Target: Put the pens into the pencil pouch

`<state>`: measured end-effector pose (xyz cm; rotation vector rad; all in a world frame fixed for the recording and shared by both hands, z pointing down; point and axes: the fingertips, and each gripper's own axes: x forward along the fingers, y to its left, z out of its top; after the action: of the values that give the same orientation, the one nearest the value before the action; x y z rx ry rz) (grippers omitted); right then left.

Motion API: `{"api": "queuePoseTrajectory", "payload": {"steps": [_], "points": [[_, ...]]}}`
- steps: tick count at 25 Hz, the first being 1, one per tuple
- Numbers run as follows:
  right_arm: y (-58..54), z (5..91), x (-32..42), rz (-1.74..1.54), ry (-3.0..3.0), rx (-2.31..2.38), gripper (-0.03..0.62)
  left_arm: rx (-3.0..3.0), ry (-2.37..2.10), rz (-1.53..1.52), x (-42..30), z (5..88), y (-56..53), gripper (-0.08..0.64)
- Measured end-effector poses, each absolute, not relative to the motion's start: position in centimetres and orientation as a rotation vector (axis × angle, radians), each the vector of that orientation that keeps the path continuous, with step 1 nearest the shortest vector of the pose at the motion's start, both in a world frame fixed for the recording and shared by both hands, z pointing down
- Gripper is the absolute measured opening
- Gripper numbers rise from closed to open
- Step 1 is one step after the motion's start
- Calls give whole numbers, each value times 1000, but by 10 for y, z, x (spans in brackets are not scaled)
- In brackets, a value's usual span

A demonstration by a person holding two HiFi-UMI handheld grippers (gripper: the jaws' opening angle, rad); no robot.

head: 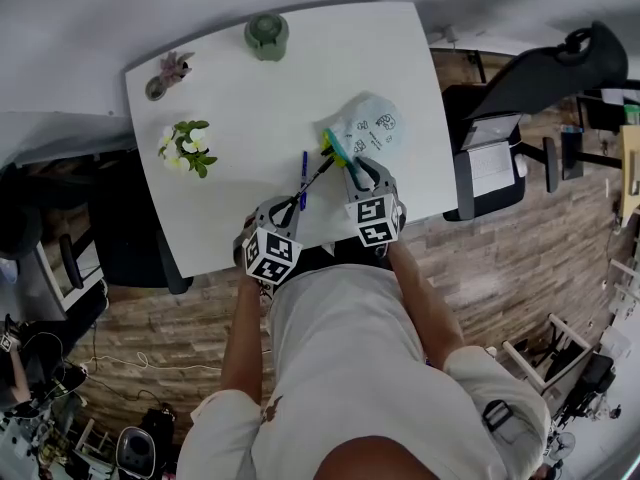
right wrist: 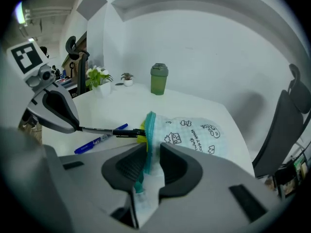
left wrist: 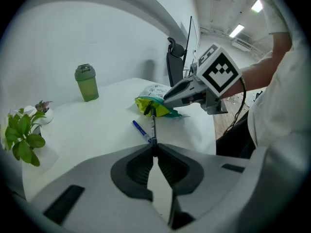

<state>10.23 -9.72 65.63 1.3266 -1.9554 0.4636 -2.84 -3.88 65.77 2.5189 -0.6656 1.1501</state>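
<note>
A pale blue printed pencil pouch [head: 370,128] with a teal zipper edge and yellow lining lies at the table's right side. My right gripper [right wrist: 150,149] is shut on the pouch's [right wrist: 194,132] zipper edge and holds its mouth up. My left gripper [left wrist: 154,143] is shut on the rear end of a black pen [left wrist: 152,123]. The pen's tip reaches the yellow mouth of the pouch [left wrist: 155,105]. In the right gripper view the black pen [right wrist: 109,130] comes in level from the left. A blue pen [head: 304,175] lies loose on the table beside it.
A green bottle [head: 267,35] stands at the far table edge. A white-flowered plant [head: 186,146] and a small potted plant [head: 168,73] stand on the left. A black office chair [head: 540,78] is on the right, and the near table edge is by my body.
</note>
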Motion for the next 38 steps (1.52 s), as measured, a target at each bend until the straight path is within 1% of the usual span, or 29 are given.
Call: {"api": "queuePoseTrajectory", "payload": {"steps": [2, 3, 5, 22, 34, 38], "points": [[-98, 655, 105, 463, -1950, 1329, 43, 2519, -658, 1152, -27, 657, -39, 24], [-99, 653, 105, 463, -1953, 1330, 24, 2522, -655, 1151, -25, 657, -40, 25], [-99, 647, 104, 459, -1968, 1332, 16, 2529, -646, 1147, -22, 655, -41, 25], [-94, 617, 95, 469, -2084, 1323, 14, 2617, -581, 1060, 39, 642, -77, 24], [-86, 615, 89, 500, -2104, 1310, 12, 2633, -494, 1035, 80, 655, -97, 25], [-87, 616, 91, 508, -2099, 1315, 14, 2606, -539, 1013, 84, 662, -101, 28]]}}
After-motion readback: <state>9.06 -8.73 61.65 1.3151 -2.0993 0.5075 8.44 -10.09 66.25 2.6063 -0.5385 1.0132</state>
